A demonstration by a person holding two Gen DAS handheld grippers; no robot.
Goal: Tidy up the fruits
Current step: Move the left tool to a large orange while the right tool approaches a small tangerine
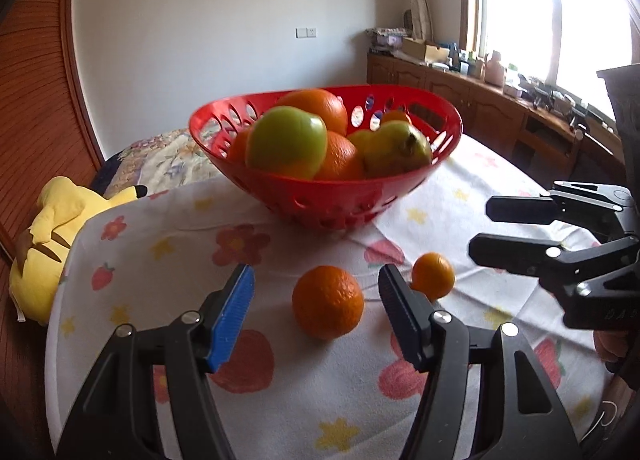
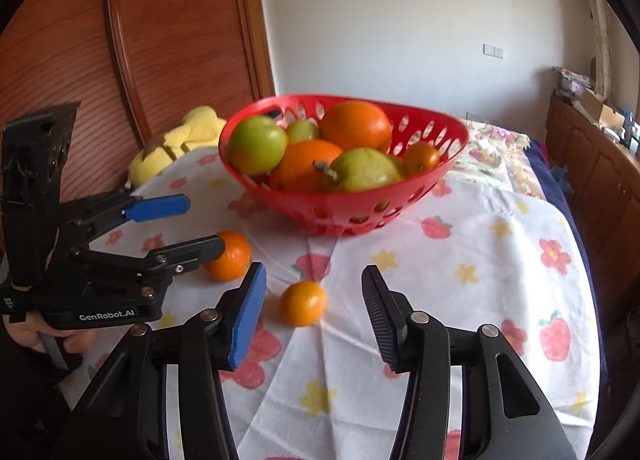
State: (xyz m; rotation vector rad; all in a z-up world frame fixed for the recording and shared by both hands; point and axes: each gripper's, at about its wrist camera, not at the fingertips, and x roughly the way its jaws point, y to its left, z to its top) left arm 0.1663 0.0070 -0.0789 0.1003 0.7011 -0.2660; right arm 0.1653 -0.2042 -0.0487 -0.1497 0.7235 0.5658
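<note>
Your left gripper (image 1: 316, 300) is spread around the big orange (image 1: 328, 302), pads not touching it. Your right gripper (image 2: 314, 296) is spread too, small orange (image 2: 303, 303) between the fingers, probably just ahead of the tips. Both fruits sit on the cloth (image 1: 460, 187) near the red basket (image 1: 340, 199)
</note>
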